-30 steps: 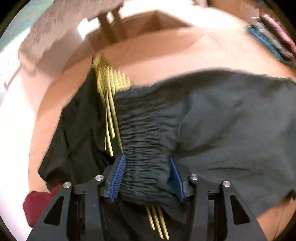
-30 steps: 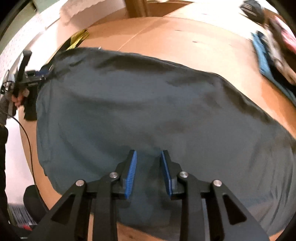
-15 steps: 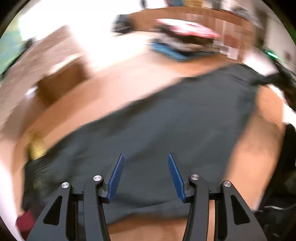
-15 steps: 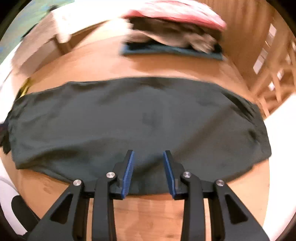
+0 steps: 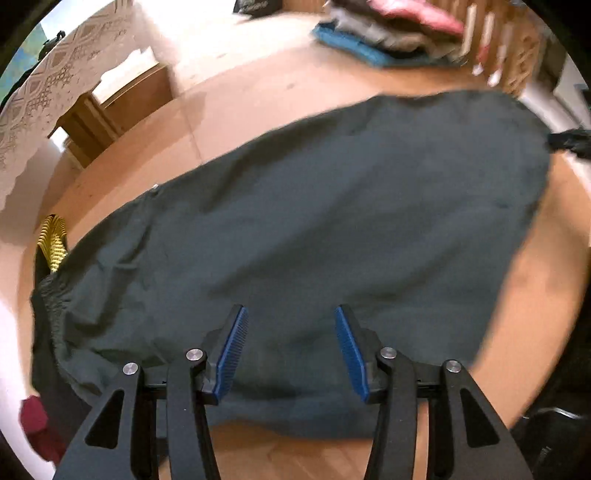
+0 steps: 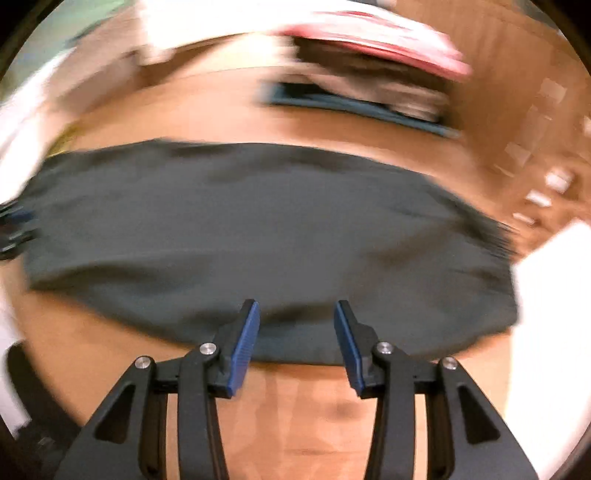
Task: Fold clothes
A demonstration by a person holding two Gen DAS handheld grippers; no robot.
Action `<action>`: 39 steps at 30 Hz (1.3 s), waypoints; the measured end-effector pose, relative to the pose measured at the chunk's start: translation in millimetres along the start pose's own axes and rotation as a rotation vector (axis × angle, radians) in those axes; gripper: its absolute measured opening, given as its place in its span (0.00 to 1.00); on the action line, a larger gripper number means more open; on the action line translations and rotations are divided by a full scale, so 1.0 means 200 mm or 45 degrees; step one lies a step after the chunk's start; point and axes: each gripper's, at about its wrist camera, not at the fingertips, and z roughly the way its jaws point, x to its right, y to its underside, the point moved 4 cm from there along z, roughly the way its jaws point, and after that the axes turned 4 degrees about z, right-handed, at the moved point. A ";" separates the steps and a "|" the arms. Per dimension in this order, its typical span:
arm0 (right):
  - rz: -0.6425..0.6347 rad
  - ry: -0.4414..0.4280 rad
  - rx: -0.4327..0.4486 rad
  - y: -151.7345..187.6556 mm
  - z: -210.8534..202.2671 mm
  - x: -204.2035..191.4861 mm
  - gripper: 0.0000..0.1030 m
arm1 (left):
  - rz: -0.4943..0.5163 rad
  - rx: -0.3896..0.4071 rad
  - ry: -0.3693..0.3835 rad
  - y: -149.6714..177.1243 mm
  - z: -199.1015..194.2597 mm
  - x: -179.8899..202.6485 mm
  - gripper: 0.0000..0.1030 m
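Observation:
A dark grey garment [image 5: 314, 229] lies spread flat on the wooden table [image 5: 258, 96], long side running left to right. Its gathered waistband with a yellow patterned part [image 5: 53, 240] is at the left end in the left wrist view. My left gripper [image 5: 288, 347] hovers open over the garment's near edge, nothing between its blue pads. The same garment [image 6: 258, 229] fills the middle of the right wrist view. My right gripper [image 6: 295, 343] is open above its near hem, empty. The right wrist view is blurred.
A stack of folded clothes [image 5: 388, 33], pink on top and blue at the bottom, sits at the table's far side, also in the right wrist view as the stack [image 6: 369, 74]. A wooden chair [image 5: 110, 107] and lace cloth [image 5: 48, 96] stand far left. A dark red cloth [image 5: 35, 424] lies near left.
My left gripper let go of the gathered waistband and swung right over the flat garment. My right gripper opened wider and pulled back to the near hem. The garment now lies flat.

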 end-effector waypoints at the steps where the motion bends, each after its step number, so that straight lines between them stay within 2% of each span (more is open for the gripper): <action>1: -0.059 -0.079 -0.034 -0.01 0.03 -0.13 0.40 | 0.035 0.012 0.018 0.00 -0.03 0.05 0.46; 3: -0.135 -0.177 -0.087 -0.01 0.09 -0.31 0.40 | 0.109 0.024 0.085 0.00 -0.06 0.17 0.46; 4: -0.167 -0.180 -0.099 -0.02 0.12 -0.37 0.40 | 0.136 0.023 0.125 0.00 -0.05 0.25 0.46; 8: -0.264 -0.201 -0.153 -0.05 0.24 -0.58 0.40 | 0.213 -0.044 0.099 0.00 0.08 0.33 0.49; 12: -0.319 -0.184 -0.215 -0.06 0.26 -0.59 0.41 | 0.116 -0.078 0.021 -0.03 0.19 0.19 0.70; 13: -0.357 -0.160 -0.236 -0.05 0.25 -0.59 0.41 | 0.068 -0.086 0.011 -0.03 0.20 0.15 0.70; 16: -0.432 -0.145 -0.235 -0.04 0.17 -0.60 0.41 | 0.022 -0.091 0.035 -0.02 0.20 0.13 0.70; 18: -0.472 -0.147 -0.220 -0.03 0.11 -0.61 0.41 | 0.069 -0.077 0.017 -0.03 0.16 0.18 0.64; 23: -0.583 -0.154 -0.205 -0.01 -0.01 -0.68 0.41 | 0.150 -0.011 0.043 -0.11 0.04 0.35 0.64; 26: -0.662 -0.142 -0.235 0.03 0.00 -0.75 0.41 | 0.224 -0.028 0.037 -0.15 0.03 0.42 0.64; 30: -0.732 -0.138 -0.260 0.09 -0.02 -0.84 0.41 | 0.219 -0.066 0.039 -0.09 0.05 0.40 0.64; 35: -0.626 -0.270 -0.353 0.05 -0.06 -0.84 0.39 | 0.214 -0.105 0.043 -0.09 0.10 0.43 0.64; 39: -0.606 -0.224 -0.367 0.02 -0.08 -0.83 0.31 | 0.214 -0.108 0.057 -0.10 0.10 0.45 0.64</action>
